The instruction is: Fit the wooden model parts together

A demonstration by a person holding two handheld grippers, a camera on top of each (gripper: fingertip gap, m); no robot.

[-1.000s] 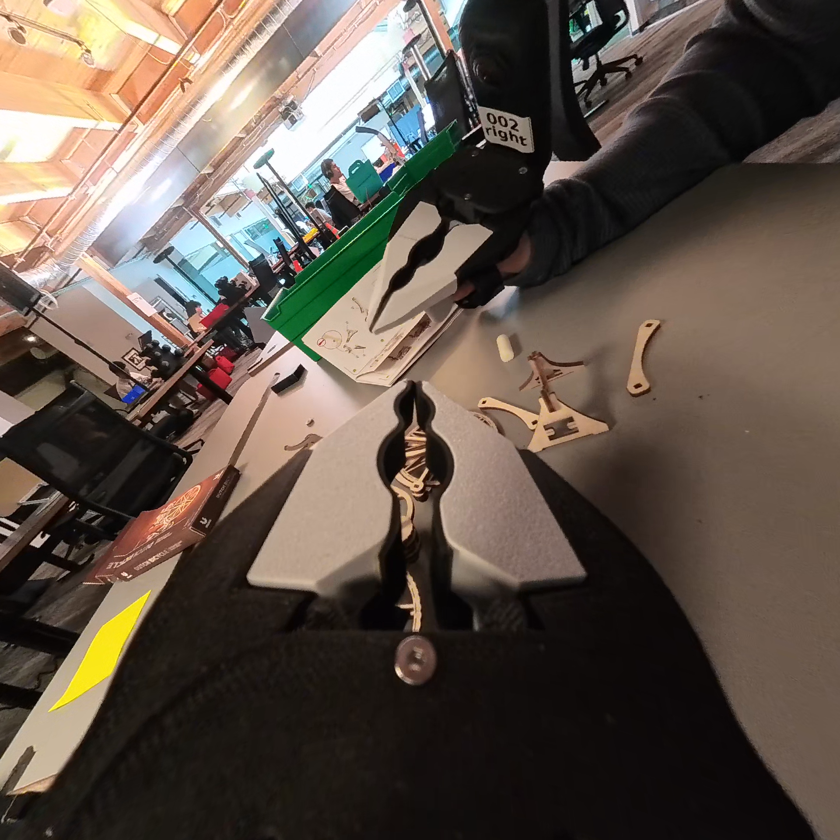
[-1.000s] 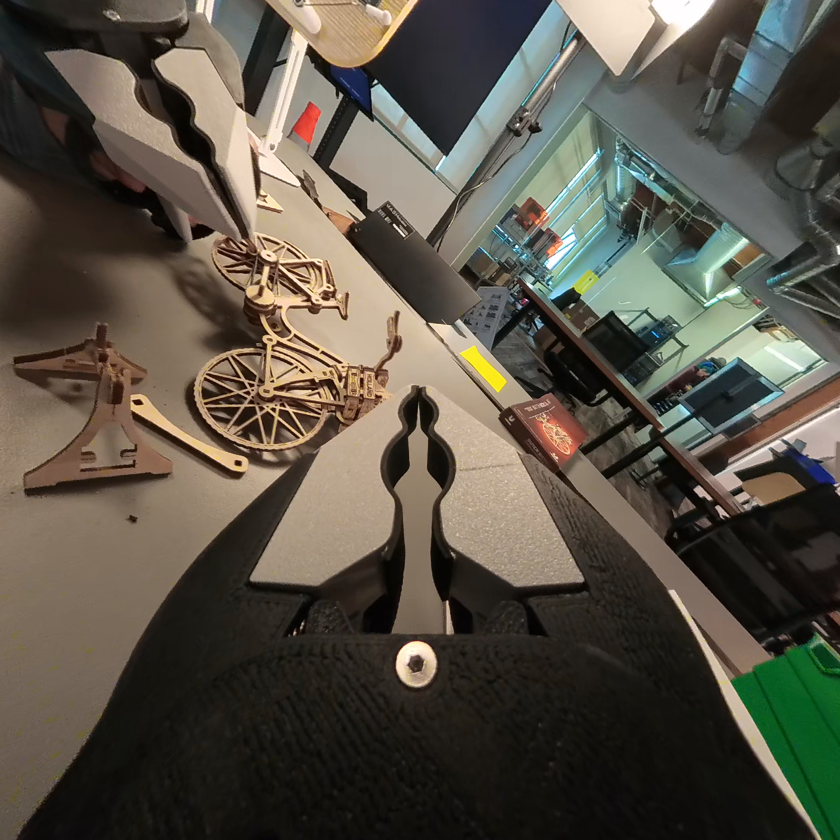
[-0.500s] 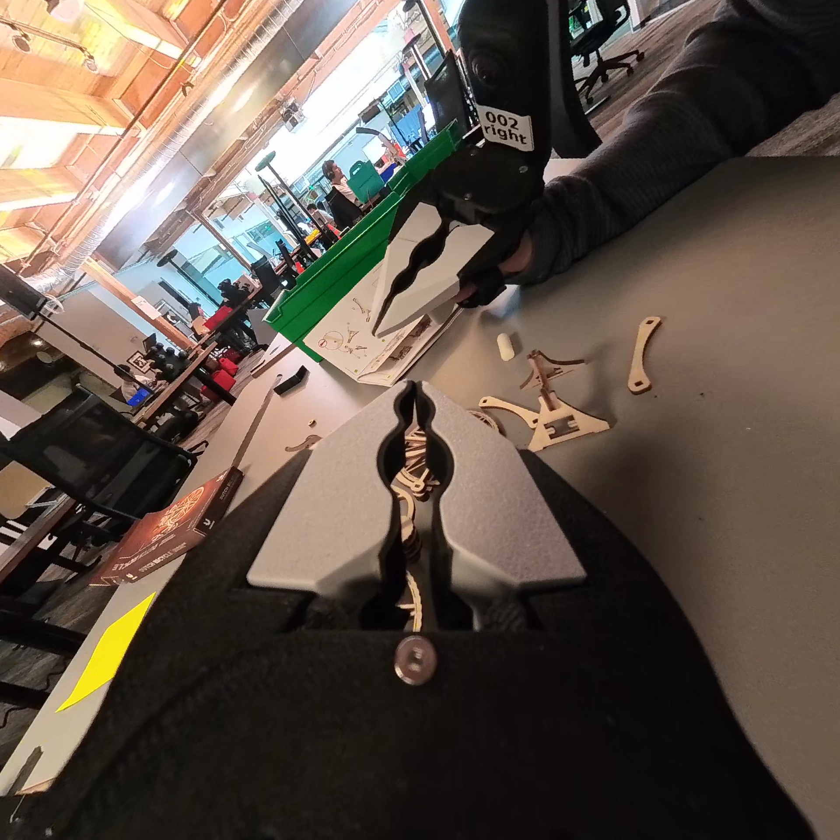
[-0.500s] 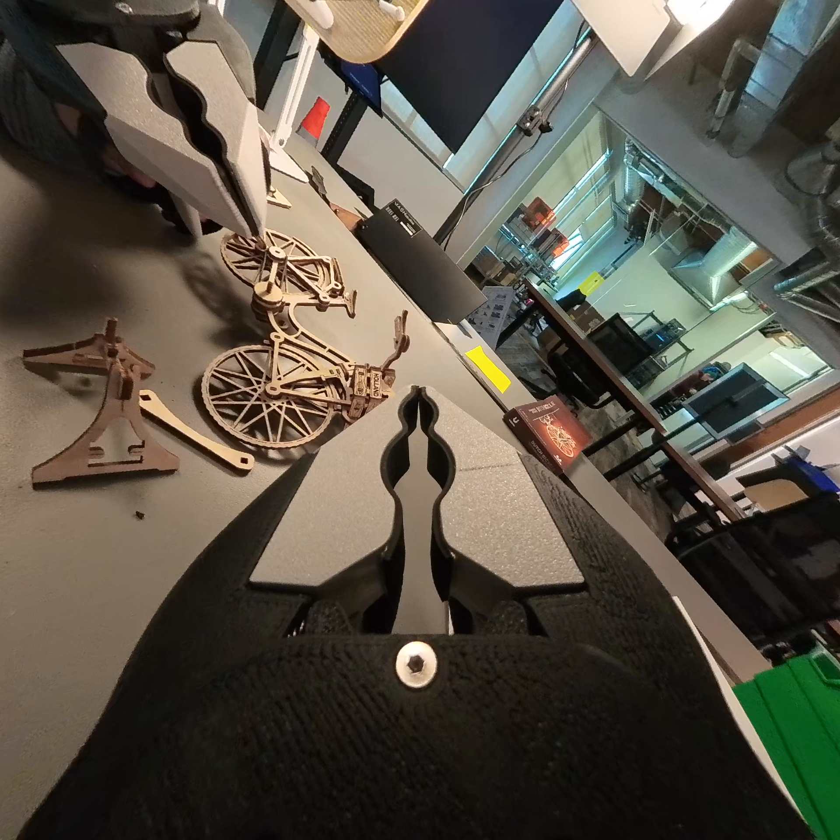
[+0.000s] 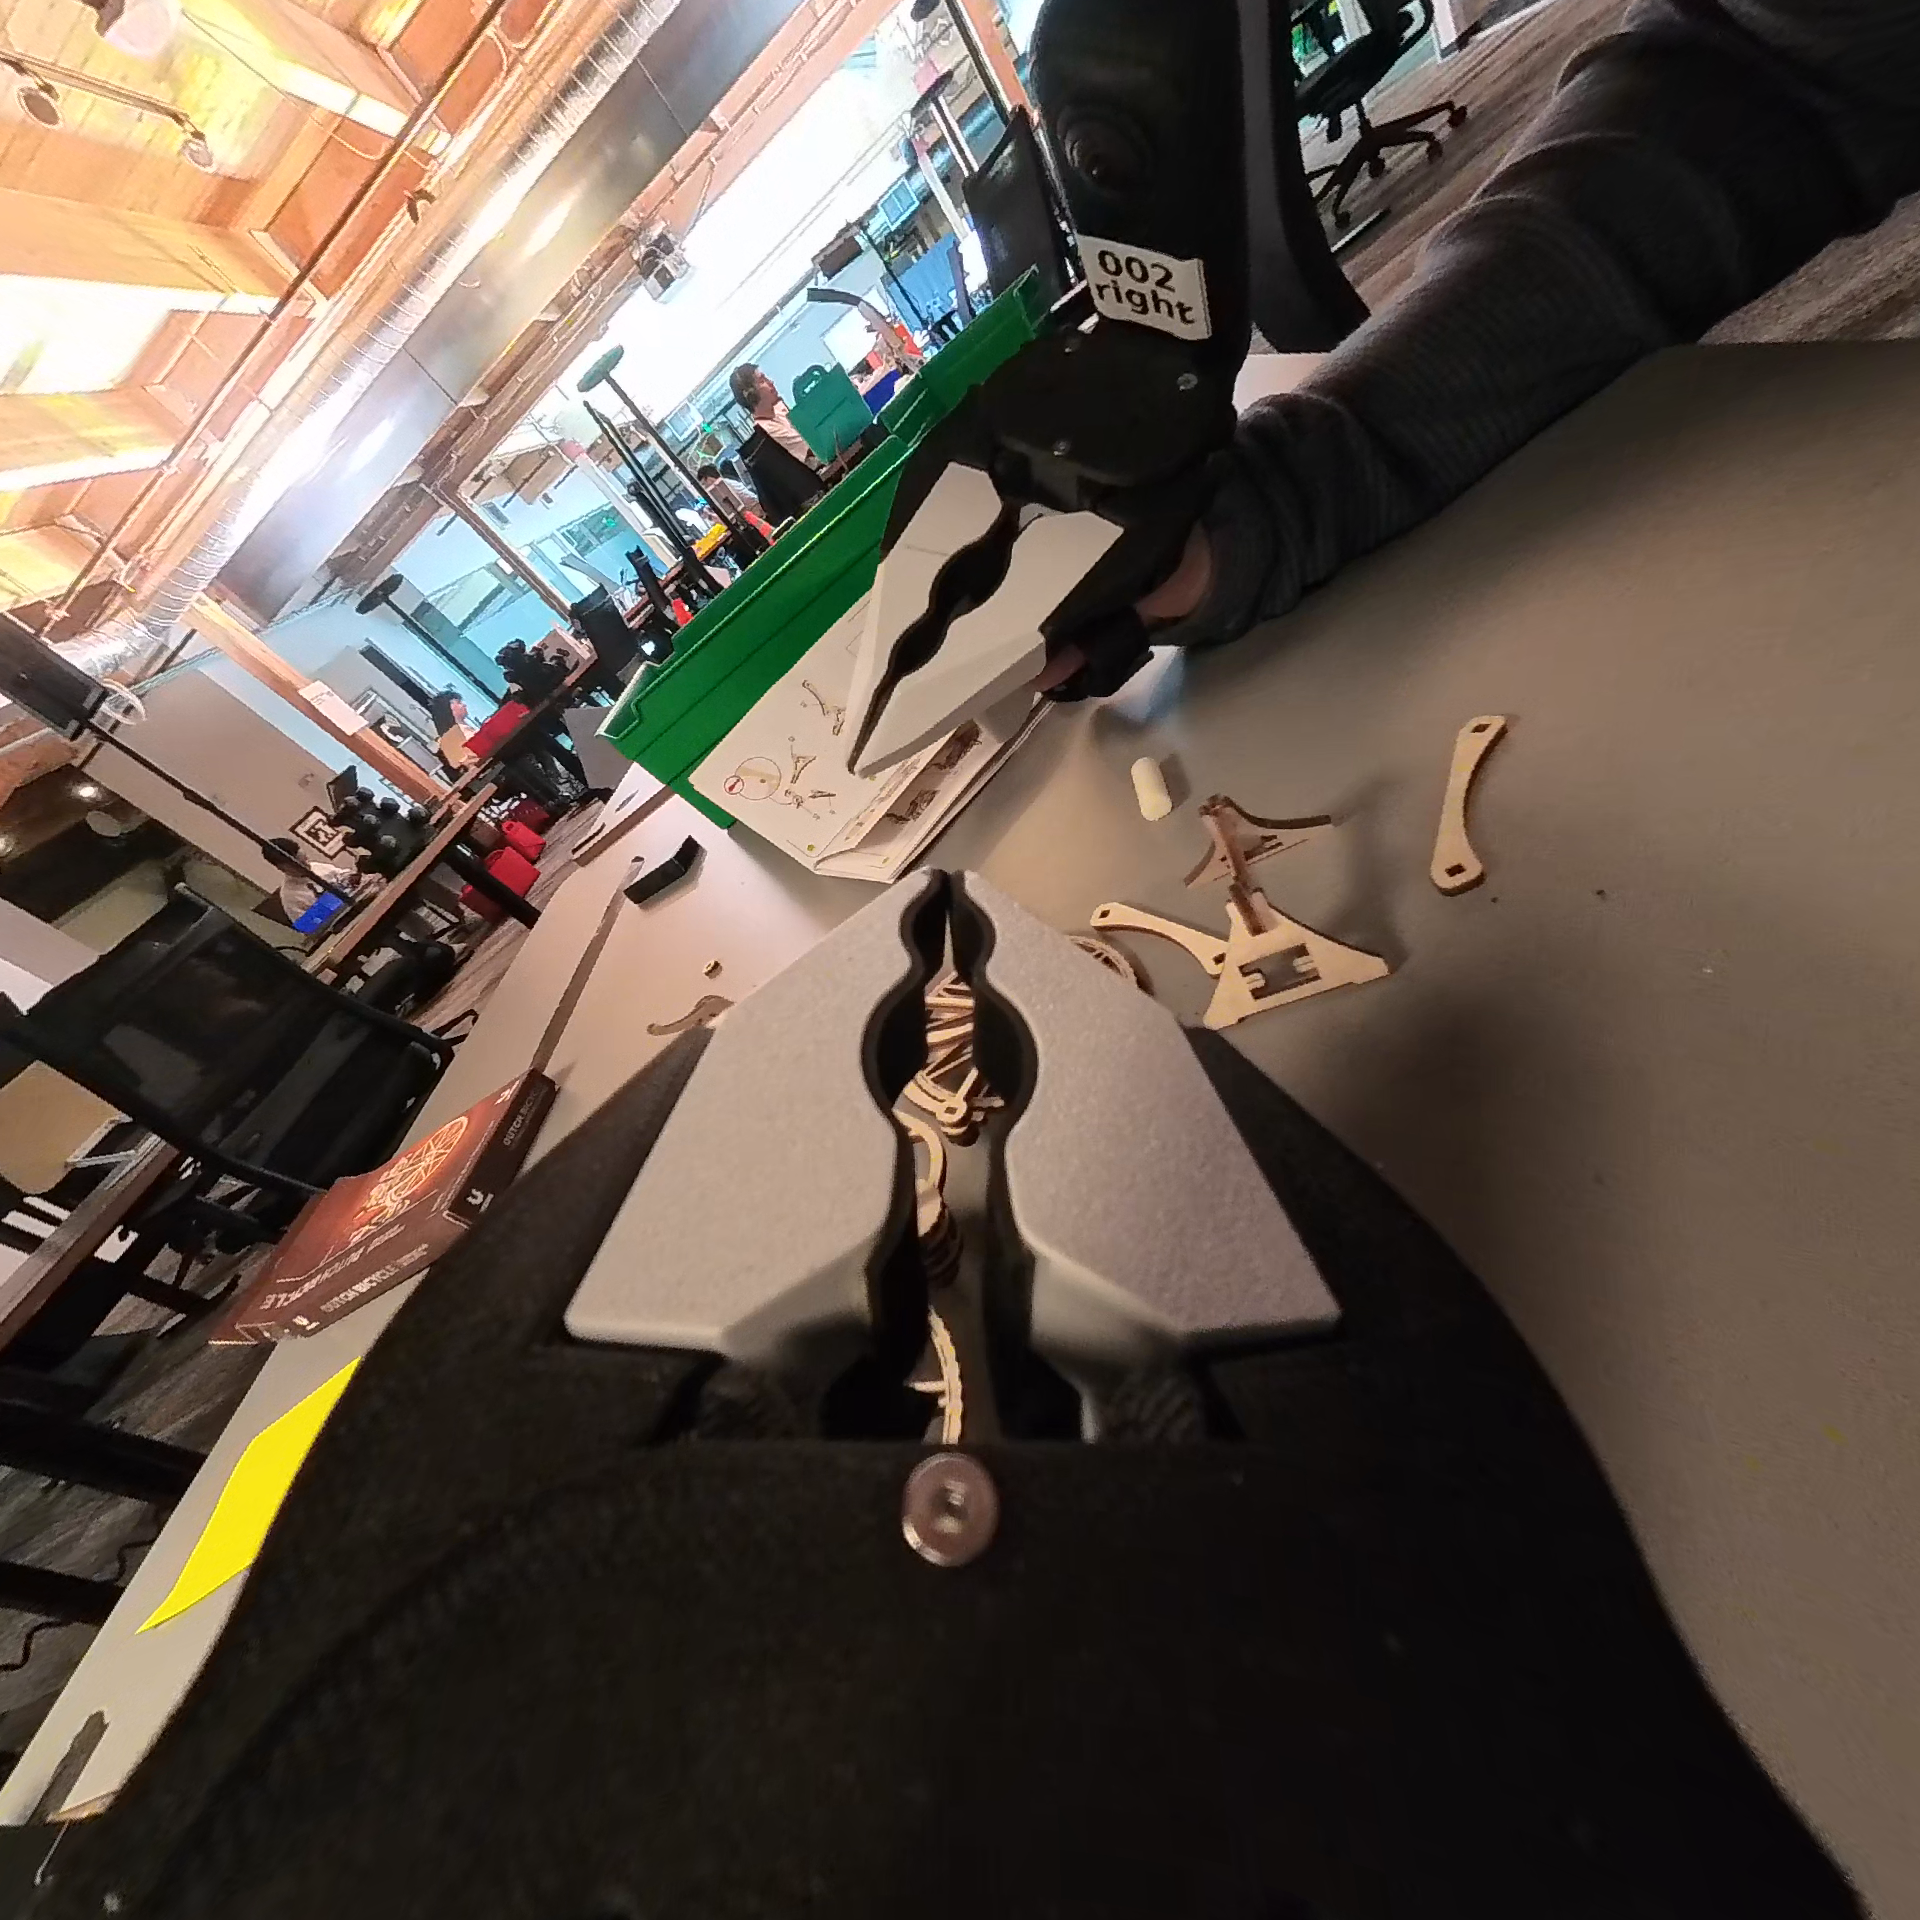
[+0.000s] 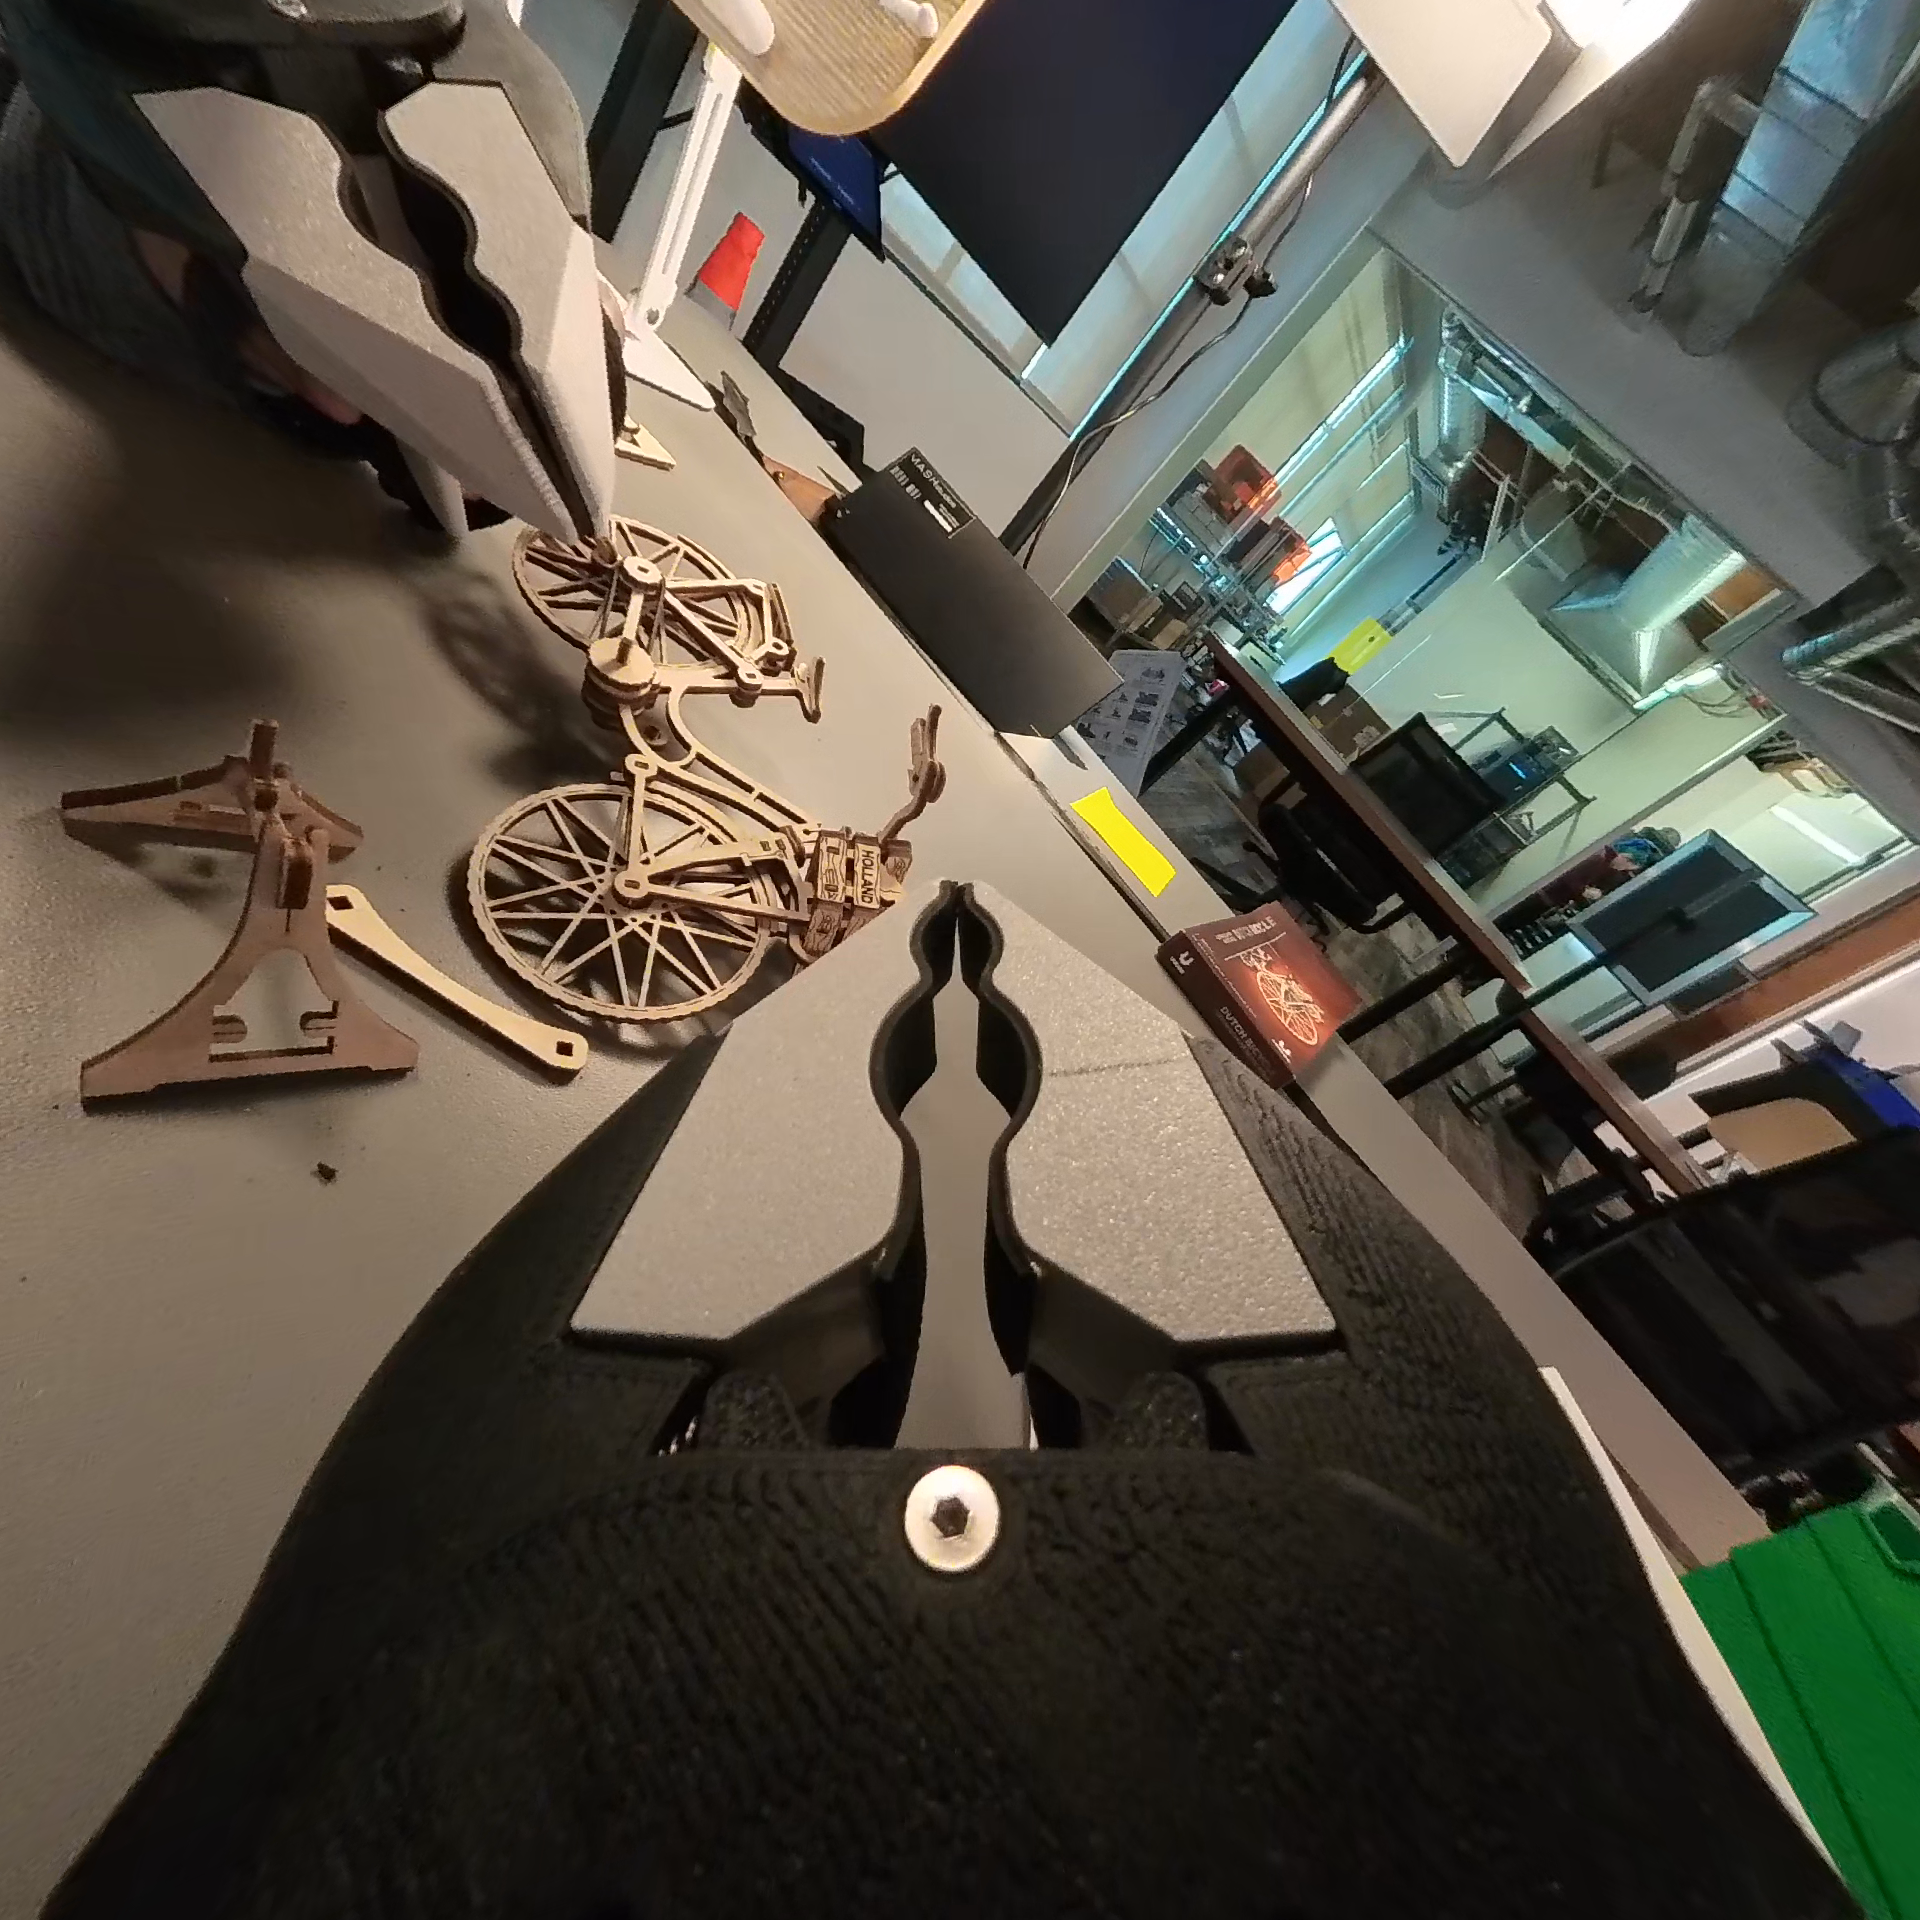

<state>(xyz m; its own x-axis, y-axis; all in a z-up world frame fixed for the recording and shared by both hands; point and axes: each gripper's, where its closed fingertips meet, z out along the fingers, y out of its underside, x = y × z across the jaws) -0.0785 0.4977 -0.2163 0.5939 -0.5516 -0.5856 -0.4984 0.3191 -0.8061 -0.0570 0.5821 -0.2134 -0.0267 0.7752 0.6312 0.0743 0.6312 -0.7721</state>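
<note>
My left tool has its grey fingers drawn together, tips nearly touching. Through the slit between them I see pale spokes of the laser-cut wooden bicycle model. In the right wrist view that tool's tips press at the rim of the model's far wheel at upper left of the frame; whether they pinch the wood or only touch it I cannot tell. My right tool is closed too, tips together with nothing between them, hovering at lower centre of its own frame just beside the bicycle's handlebar end.

The bicycle lies flat on the grey table, left of centre. Beside it, further left, stands a brown wooden stand piece with slotted triangular feet, and a pale curved wooden strip lies between stand and near wheel. In the left wrist view another curved wooden strip lies well apart at right, near a small white cylinder. An open instruction booklet sits against a green plastic bin at upper centre. A dark red box rests at the table's edge, right of centre.
</note>
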